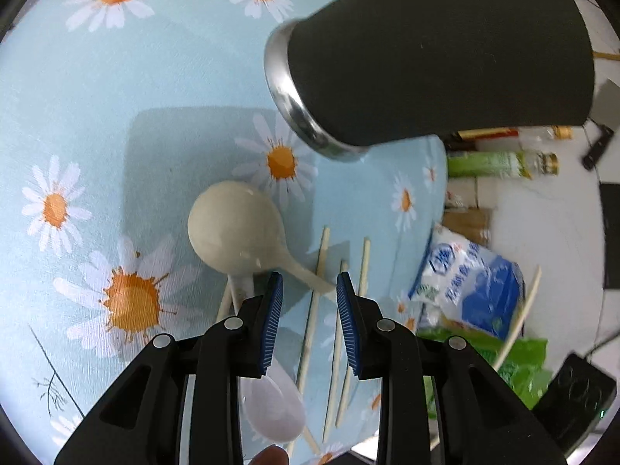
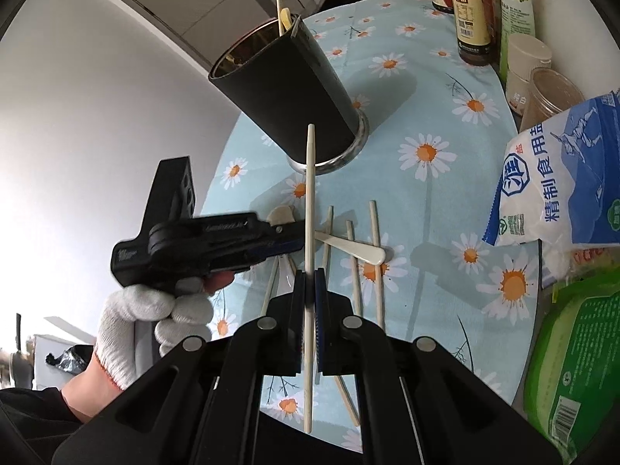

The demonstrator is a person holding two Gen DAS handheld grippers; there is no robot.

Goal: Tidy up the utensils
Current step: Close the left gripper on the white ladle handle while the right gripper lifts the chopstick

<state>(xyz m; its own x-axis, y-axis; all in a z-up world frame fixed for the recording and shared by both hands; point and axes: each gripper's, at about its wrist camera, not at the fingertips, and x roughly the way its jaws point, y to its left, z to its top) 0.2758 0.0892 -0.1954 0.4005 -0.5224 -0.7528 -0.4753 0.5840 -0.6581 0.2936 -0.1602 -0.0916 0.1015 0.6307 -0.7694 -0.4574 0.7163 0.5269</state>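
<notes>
Right gripper (image 2: pixel 309 277) clamps 1 chopstick (image 2: pixel 310 193) upright, its long axis aimed at the dark holder (image 2: pixel 286 93) standing just beyond, while the open left gripper (image 1: pixel 309 286) hovers over the spoon (image 1: pixel 236 228) on the counter (image 1: pixel 77 116).

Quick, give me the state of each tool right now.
Left tool: open, holding nothing, above the beige spoon.
Right tool: shut on a chopstick.
</notes>
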